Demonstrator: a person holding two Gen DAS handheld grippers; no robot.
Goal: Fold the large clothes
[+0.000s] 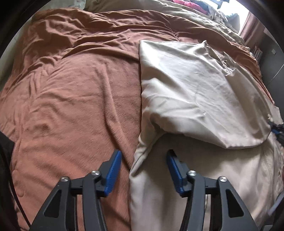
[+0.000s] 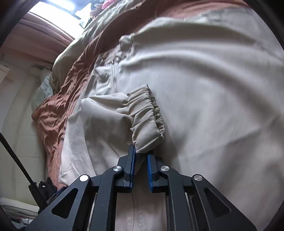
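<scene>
A large beige jacket (image 1: 186, 85) lies spread on a brown bedspread (image 1: 71, 92). My left gripper (image 1: 143, 156) is open and hovers over the jacket's left edge, with a fold of that edge lying between the blue fingers (image 1: 113, 170) and untouched by them. In the right wrist view my right gripper (image 2: 141, 152) is shut on the sleeve's gathered elastic cuff (image 2: 147, 122), and the sleeve (image 2: 104, 113) hangs from it over the jacket body (image 2: 213, 106). The jacket's zipper (image 2: 115, 78) runs up beyond the sleeve. At the right rim of the left wrist view that gripper (image 1: 275, 129) shows at the cloth's corner.
The bedspread is wrinkled toward the far end, where an olive cover (image 1: 204, 23) and bright clothes (image 1: 191, 3) are piled. A bright window (image 2: 53, 10) with a curtain is beyond the bed. A black rod (image 2: 17, 156) and dark items stand by the bed's side.
</scene>
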